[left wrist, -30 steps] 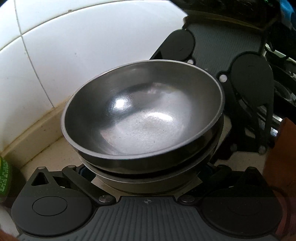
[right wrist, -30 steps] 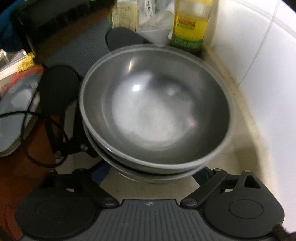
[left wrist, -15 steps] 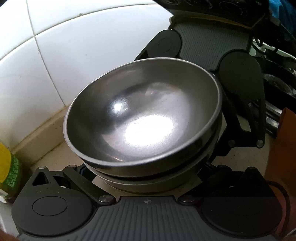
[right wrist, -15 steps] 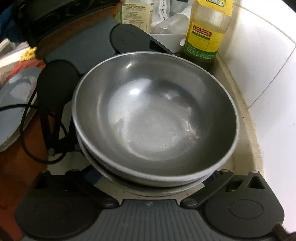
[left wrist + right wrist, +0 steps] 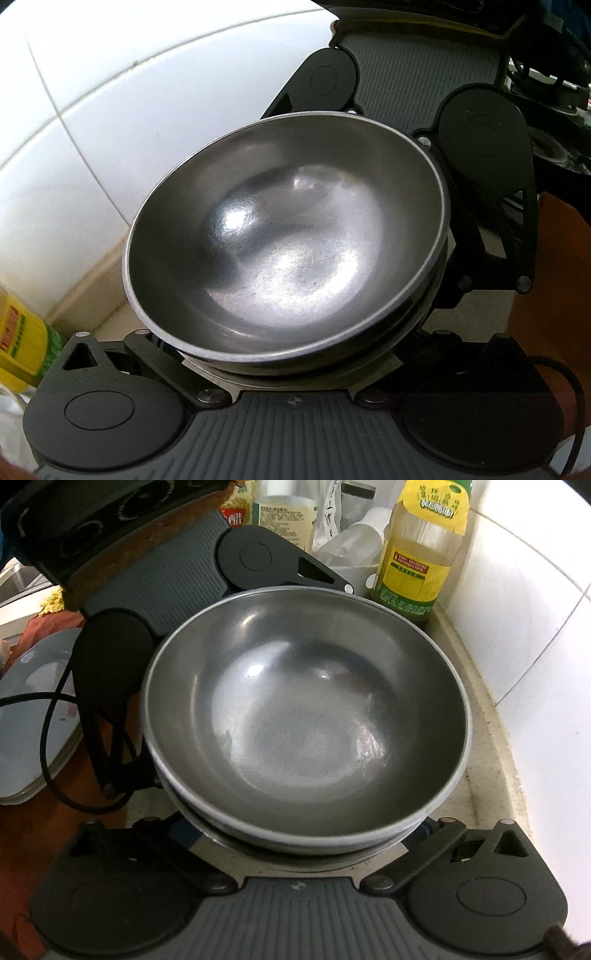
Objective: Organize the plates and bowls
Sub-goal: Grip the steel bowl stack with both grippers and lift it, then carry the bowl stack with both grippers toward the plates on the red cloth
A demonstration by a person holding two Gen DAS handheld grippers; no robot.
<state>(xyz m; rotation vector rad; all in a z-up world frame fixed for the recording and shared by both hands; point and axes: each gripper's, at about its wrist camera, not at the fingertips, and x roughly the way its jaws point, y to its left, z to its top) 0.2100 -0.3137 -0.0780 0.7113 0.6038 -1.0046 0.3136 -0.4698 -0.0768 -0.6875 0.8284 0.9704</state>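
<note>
Nesting steel bowl (image 5: 288, 236) in second bowl (image 5: 207, 823), both empty, oil bottle (image 5: 417, 550) near

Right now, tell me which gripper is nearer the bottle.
Left. The left gripper sits right beside the bottle; the right gripper faces it from across the bowls.

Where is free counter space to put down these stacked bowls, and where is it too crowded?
A bare counter strip runs between the stacked bowls and the tiled wall. It is crowded behind, by the oil bottle, and on the far side, by the grey plates.
</note>
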